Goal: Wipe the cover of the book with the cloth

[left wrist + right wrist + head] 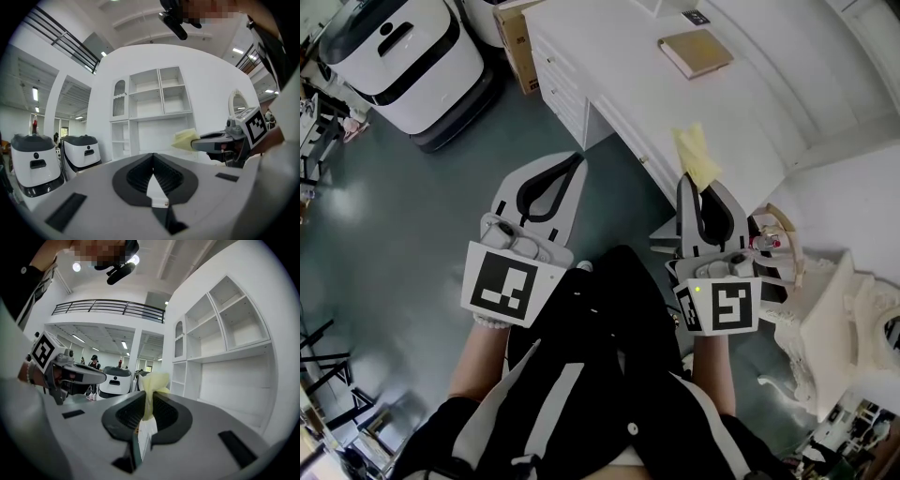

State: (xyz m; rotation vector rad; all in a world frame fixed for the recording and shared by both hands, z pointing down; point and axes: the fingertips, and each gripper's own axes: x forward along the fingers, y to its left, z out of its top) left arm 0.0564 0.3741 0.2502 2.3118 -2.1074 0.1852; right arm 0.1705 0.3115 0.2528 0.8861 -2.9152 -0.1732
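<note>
Pinching a yellow cloth [152, 383] in the right gripper [149, 398], with jaws pressed onto its lower part and the rest standing up past the tips as a loose crumpled tuft. From the head view, showing as a pale flap just beyond that gripper's tips, against the near edge of a white desk [769, 112].

Lying well ahead of the right gripper and a little to its right, flat on the desk top, cover up: a tan book [695, 52], apart from the cloth. Only bare desk top between the cloth and the book.

Holding nothing in the left gripper [153, 157]: jaws together at the tips, with just a teardrop-shaped gap behind them. Held beside the right gripper, on its left, off the desk and over grey floor [441, 187].

Ahead of the left gripper: the desk's drawer fronts [567, 94], then a cardboard box [517, 42] against the desk's end. Further to its left, a white machine [403, 56] with black trim, standing on the floor. In the left gripper view, a white shelving unit [154, 101] straight ahead, set into a white wall.

To the right of the right gripper, close by: carved white furniture [825, 314], what kind not clear.
</note>
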